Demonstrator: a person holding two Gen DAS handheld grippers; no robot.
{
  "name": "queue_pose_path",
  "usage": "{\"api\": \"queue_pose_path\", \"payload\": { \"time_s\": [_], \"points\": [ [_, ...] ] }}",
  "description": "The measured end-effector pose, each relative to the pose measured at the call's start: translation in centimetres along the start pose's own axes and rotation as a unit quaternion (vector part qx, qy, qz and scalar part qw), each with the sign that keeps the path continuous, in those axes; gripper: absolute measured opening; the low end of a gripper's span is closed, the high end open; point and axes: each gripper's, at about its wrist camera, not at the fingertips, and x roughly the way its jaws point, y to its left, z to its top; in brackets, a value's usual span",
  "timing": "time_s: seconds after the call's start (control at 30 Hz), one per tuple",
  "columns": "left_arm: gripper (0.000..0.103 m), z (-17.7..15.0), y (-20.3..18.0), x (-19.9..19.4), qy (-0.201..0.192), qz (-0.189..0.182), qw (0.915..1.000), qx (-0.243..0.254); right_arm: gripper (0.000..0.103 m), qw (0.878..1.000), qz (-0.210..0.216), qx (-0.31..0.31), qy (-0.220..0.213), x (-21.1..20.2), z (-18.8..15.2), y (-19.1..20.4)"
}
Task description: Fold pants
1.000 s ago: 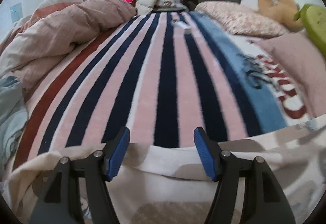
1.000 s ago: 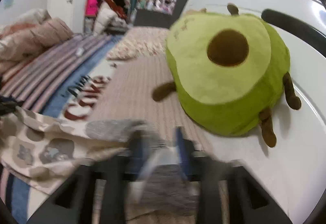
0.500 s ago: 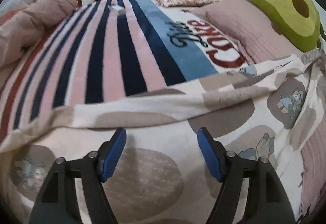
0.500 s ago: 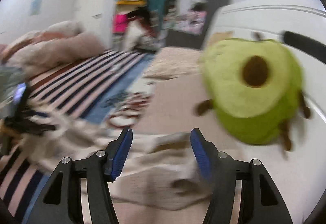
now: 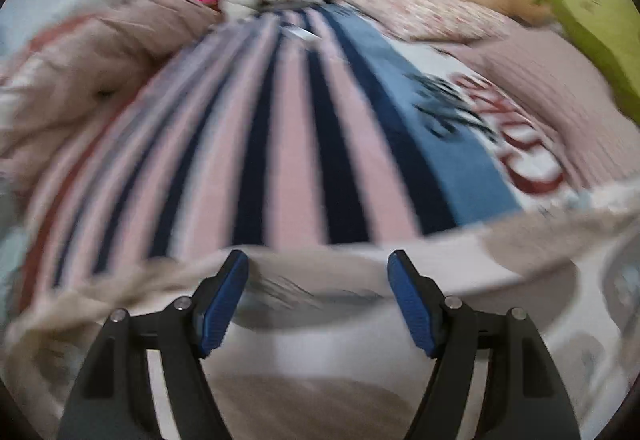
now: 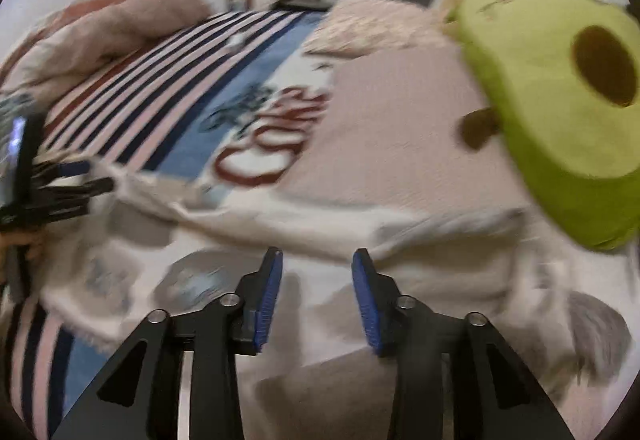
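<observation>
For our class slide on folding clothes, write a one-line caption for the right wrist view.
Right gripper, jaws apart and just narrowing, above cream patterned pants spread on the bed beside an avocado plush.

The left gripper (image 5: 318, 266) points downward with its blue pads wide apart and nothing between them. The right gripper (image 6: 317, 264) tilts down too; its jaws, narrower, have just been closing, and the gap between them is bare.
</observation>
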Motion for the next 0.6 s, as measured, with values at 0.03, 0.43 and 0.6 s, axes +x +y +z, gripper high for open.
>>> {"api": "queue_pose_path", "payload": {
  "time_s": [0.03,0.43,0.6],
  "points": [
    [0.069,0.3,0.8,-0.5,-0.011,0.006,0.9999,-0.011,0.040,1.000,0.002,0.005,-0.009,-0.4,-0.1,-0.3],
    [0.078,-7.1,7.4,-10.3,0.014,-0.084,0.9954,-0.044,0.062,0.996,0.073,0.046,-0.034,-6.6,-4.7,0.2],
    [0.079,-13.1,11.6,-12.9,0.039,-0.079,0.9888,-0.120,0.065,0.990,0.098,0.100,-0.019,-8.8,-8.1,-0.8]
  ]
}}
